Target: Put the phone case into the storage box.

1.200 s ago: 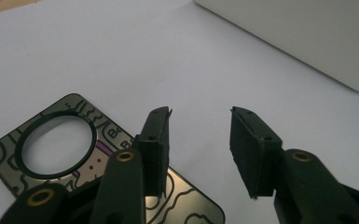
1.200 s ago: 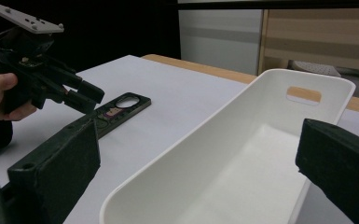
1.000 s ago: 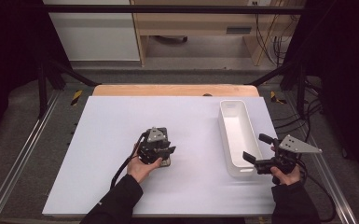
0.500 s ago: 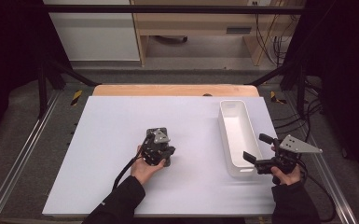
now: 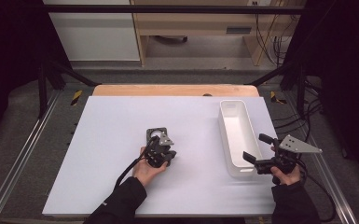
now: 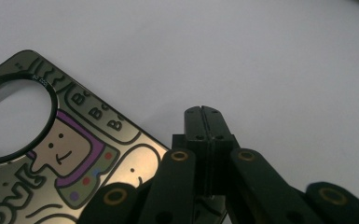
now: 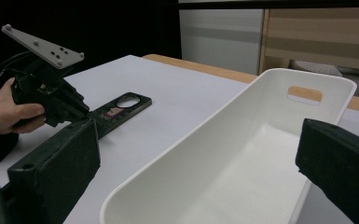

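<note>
Left gripper [image 5: 161, 151] fingers are clenched right over the cartoon phone case [image 6: 51, 154] mid-counter; right gripper [image 5: 259, 156], fingers spread, sits near the white bin [image 5: 235, 135].

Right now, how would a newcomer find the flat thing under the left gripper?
On the white table, look near the middle, left of the long white bin. A flat dark phone case lies there beneath the left gripper; cartoon print and a round camera hole distinguish it.

The phone case [image 6: 51, 154] bears cartoon lettering, too cropped to read.
</note>
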`<action>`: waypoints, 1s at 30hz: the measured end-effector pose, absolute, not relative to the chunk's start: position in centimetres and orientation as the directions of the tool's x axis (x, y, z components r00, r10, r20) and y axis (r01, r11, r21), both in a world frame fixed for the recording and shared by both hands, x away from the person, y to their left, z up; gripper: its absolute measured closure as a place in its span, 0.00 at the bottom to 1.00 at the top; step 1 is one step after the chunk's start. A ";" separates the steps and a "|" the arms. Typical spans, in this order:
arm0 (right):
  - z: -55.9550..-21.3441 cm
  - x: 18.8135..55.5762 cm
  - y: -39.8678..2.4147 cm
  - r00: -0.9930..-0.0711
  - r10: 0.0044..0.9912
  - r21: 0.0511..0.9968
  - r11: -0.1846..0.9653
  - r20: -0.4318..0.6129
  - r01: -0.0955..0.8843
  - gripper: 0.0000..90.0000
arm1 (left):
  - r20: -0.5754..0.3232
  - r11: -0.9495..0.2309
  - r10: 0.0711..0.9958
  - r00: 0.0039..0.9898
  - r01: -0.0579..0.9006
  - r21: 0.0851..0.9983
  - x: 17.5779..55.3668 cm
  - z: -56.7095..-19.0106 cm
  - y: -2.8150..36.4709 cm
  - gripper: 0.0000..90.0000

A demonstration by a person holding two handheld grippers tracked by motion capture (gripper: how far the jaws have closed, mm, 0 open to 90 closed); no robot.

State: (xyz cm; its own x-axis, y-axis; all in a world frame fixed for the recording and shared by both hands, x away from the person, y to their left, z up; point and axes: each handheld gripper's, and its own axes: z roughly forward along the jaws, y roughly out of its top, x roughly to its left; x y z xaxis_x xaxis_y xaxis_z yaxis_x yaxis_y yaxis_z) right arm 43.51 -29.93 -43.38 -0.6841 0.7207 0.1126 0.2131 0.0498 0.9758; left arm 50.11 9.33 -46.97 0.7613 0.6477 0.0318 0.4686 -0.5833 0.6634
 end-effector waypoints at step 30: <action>-43.4 43.5 -29.9 -0.686 0.719 0.974 0.054 0.113 0.218 0.00 | 0.115 -0.659 0.621 0.775 0.438 0.612 49.8 -47.0 8.9 1.00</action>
